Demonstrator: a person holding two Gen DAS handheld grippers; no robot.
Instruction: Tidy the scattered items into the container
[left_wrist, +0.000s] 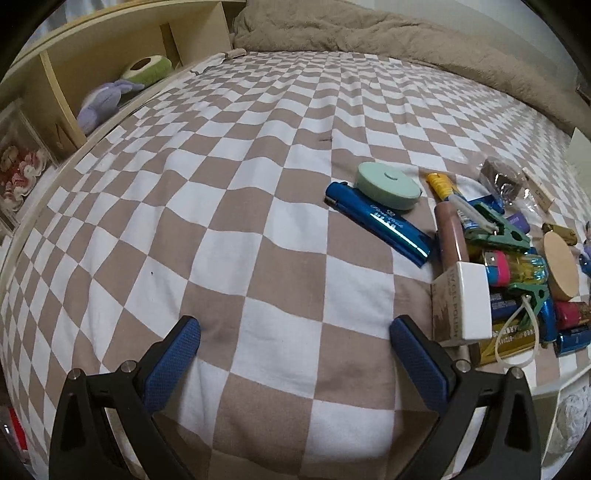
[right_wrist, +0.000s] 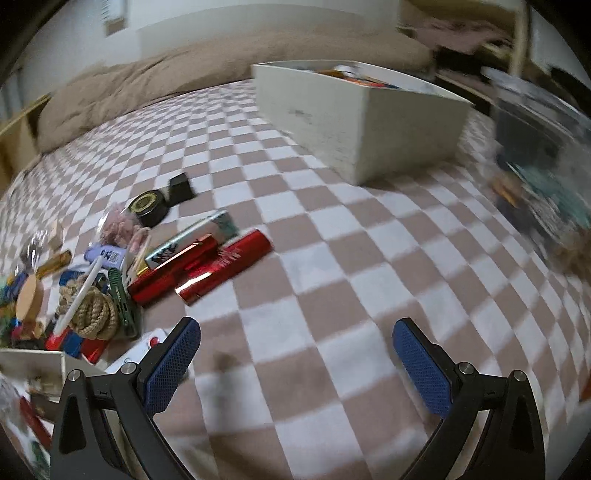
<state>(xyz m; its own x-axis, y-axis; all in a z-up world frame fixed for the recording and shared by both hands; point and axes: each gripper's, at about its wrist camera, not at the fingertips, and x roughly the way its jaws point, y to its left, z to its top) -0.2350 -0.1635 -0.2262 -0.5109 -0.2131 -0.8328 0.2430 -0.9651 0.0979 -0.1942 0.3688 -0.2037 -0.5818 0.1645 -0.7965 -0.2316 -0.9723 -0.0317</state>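
Cream-coloured and boxy, the container (right_wrist: 369, 122) sits on the checked bedspread (right_wrist: 332, 266) toward the far right of the right wrist view, well apart from the clutter. A few colourful things already show above its rim, too blurred to name, so I judge the tidying begun but far from finished.

Most of the work remains. In the left wrist view a heap lies at the right: a blue lighter (left_wrist: 380, 225) touching a mint round case (left_wrist: 388, 184), a green clip (left_wrist: 498, 229), a wooden disc (left_wrist: 561, 269) and a white box (left_wrist: 463, 306) whose side reads "GEL POLISH". The lighter bears script I cannot read. The right wrist view shows more: 2 red foil tubes (right_wrist: 207, 269), a coil of rope (right_wrist: 92, 314), a black round tin (right_wrist: 151, 206) and a small black cube (right_wrist: 181, 186).

The left gripper (left_wrist: 295, 328) hovers above bare bedspread, jaws wide and empty. The right gripper (right_wrist: 295, 332) is likewise spread wide, holding nothing, near the tubes.
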